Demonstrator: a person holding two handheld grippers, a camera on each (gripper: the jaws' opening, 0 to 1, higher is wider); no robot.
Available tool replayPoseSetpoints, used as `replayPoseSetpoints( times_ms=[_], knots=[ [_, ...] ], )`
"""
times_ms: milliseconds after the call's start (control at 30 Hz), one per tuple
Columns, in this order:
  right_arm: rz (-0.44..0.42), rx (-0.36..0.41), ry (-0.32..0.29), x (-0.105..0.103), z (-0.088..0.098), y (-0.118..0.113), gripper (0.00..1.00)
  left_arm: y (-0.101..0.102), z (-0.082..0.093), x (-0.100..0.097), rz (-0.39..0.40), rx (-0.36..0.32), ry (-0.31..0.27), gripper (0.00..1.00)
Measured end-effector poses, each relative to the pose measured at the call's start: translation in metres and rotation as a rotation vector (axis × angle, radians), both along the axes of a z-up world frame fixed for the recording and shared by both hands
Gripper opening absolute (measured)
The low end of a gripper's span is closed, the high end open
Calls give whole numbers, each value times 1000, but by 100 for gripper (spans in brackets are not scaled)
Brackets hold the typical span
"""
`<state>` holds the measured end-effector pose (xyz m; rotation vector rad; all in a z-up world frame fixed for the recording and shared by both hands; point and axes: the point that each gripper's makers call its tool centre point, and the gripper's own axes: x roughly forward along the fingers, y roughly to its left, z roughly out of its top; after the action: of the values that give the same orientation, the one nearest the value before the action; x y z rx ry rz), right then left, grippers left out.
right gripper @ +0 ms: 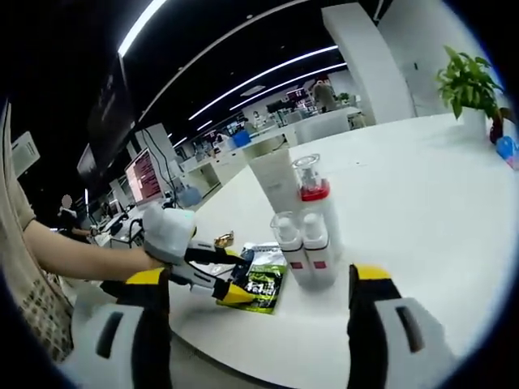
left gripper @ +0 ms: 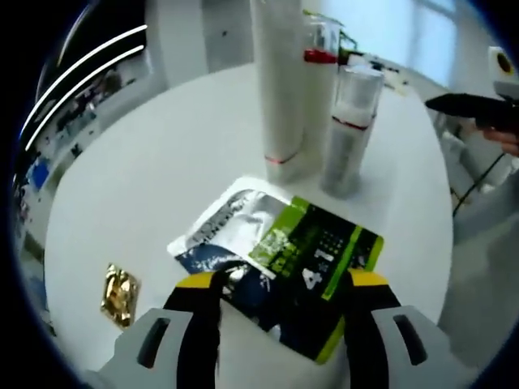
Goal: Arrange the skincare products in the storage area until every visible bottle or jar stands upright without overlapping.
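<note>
Tall white cylindrical bottles with red bands (left gripper: 304, 89) stand upright together on the round white surface (left gripper: 162, 170), a flat glossy green-and-silver sachet (left gripper: 280, 259) lying before them. The left tongs (left gripper: 284, 284) straddle the sachet's near edge, jaws spread. The right tongs (right gripper: 259, 279) hover released, well apart from the bottles (right gripper: 304, 235).

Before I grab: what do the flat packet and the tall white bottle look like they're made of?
The flat packet looks like metallised foil film: silvery, crinkled, glossy, with green and dark print. The tall white bottle looks like smooth opaque plastic with a soft sheen, though glass can't be ruled out.
</note>
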<state>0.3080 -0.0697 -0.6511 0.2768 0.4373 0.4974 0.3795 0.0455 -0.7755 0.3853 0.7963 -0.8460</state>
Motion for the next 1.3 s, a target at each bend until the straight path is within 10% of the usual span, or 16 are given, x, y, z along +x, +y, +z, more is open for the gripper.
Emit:
replayPoseSetpoints(
  times_ms=[567, 1300],
  knots=[
    [27, -19, 28, -6, -7, 5, 91, 6, 19, -1, 36, -37, -26, 63],
    [148, -73, 7, -17, -5, 28, 91, 96, 72, -79, 346, -146, -90, 76]
  ],
)
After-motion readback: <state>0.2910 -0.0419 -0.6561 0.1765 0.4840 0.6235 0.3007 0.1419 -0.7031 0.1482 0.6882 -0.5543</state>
